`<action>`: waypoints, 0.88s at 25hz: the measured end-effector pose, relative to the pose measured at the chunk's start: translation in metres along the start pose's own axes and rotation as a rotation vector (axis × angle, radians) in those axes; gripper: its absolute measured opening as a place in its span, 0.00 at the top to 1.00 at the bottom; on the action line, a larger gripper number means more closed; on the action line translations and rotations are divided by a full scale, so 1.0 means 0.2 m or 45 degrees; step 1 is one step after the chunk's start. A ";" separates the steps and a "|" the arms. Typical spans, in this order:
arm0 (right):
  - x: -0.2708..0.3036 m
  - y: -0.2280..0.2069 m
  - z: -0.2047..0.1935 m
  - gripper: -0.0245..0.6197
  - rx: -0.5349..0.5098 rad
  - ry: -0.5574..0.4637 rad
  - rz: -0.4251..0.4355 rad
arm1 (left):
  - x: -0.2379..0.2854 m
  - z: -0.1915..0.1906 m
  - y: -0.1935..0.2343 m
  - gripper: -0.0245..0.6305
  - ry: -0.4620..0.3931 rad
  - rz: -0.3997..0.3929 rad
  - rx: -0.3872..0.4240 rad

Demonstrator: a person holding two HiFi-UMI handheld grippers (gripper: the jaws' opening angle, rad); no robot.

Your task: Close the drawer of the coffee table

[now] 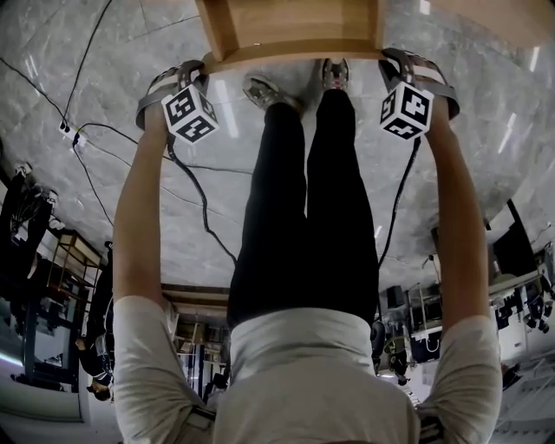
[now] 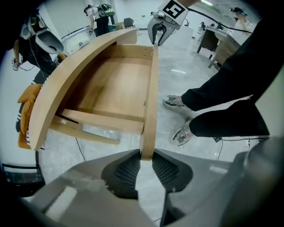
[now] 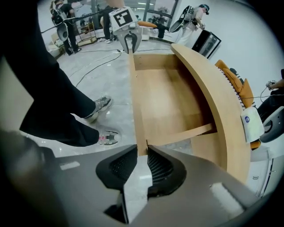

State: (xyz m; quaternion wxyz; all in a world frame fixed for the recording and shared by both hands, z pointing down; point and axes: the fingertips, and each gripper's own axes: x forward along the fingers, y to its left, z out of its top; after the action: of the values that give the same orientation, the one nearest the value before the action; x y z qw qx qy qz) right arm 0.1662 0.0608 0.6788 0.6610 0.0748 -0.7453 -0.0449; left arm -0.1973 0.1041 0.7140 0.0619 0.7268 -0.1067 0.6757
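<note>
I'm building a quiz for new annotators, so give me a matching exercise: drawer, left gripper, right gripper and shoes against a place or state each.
1 drawer
2 left gripper
3 right gripper
4 shoes

A on the grey floor near the front panel
B fingers on the front panel's right end, head view
C pulled out, empty
D fingers on the front panel's left end, head view

Pairs: 1-C, 2-D, 3-B, 4-A

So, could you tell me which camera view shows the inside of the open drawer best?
The left gripper view: the drawer lies open along its whole length, bare wooden bottom showing. The right gripper view shows the drawer nearly as fully from the other end. The head view catches only its front part, at the top edge.
</note>
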 end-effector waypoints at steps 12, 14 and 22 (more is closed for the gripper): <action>-0.10 -0.06 0.02 0.84 0.024 -0.032 0.037 | -0.13 0.02 0.07 0.80 -0.125 -0.012 -0.129; -0.13 -0.06 0.05 0.84 0.037 -0.051 0.054 | -0.15 0.00 0.11 0.80 -0.130 -0.007 -0.152; -0.10 -0.05 0.10 0.85 0.079 -0.030 0.053 | -0.13 -0.04 0.19 0.80 -0.134 0.012 -0.170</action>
State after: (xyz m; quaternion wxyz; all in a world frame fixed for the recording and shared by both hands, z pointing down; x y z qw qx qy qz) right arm 0.1494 0.0537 0.6548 0.6503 0.0792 -0.7555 -0.0087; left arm -0.2163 0.0721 0.6860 0.1012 0.7551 -0.1580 0.6282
